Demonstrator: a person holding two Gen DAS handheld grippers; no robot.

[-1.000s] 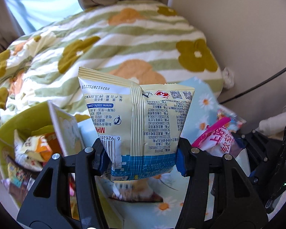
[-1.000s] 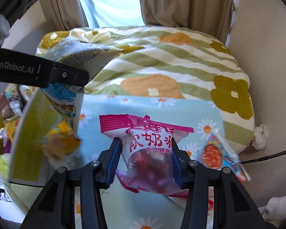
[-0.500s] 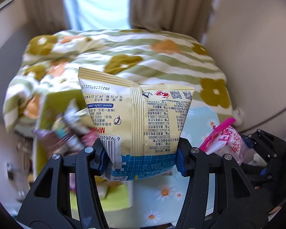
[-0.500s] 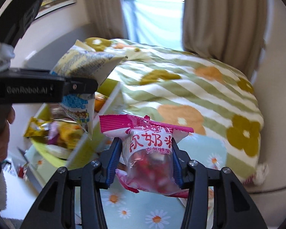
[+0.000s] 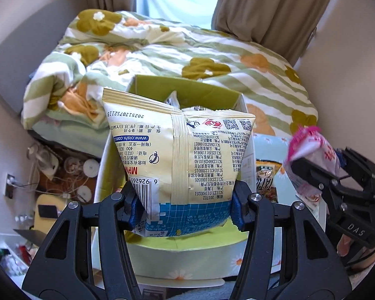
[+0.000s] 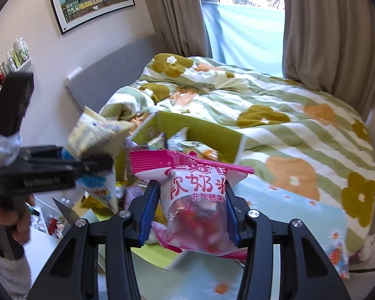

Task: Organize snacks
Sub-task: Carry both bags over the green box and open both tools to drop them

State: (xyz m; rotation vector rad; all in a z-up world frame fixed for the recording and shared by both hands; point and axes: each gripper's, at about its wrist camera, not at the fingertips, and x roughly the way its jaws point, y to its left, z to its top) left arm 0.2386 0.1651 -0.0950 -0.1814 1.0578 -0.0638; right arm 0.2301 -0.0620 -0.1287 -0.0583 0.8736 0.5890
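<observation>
My left gripper is shut on a cream and blue chip bag, held upright over the open green snack box. The chip bag also shows in the right wrist view, with the left gripper at the left. My right gripper is shut on a pink candy bag, held above the near edge of the green box. In the left wrist view the pink candy bag and right gripper are at the right.
The box holds several snack packs and stands on a daisy-print cloth at the bed's edge. A brown snack pack lies on the cloth. A striped flower quilt lies behind. Cables and clutter lie on the floor at left.
Both grippers have swung left with their bags. The green box now sits straight in front of the left gripper, and the chip bag hangs over it.
</observation>
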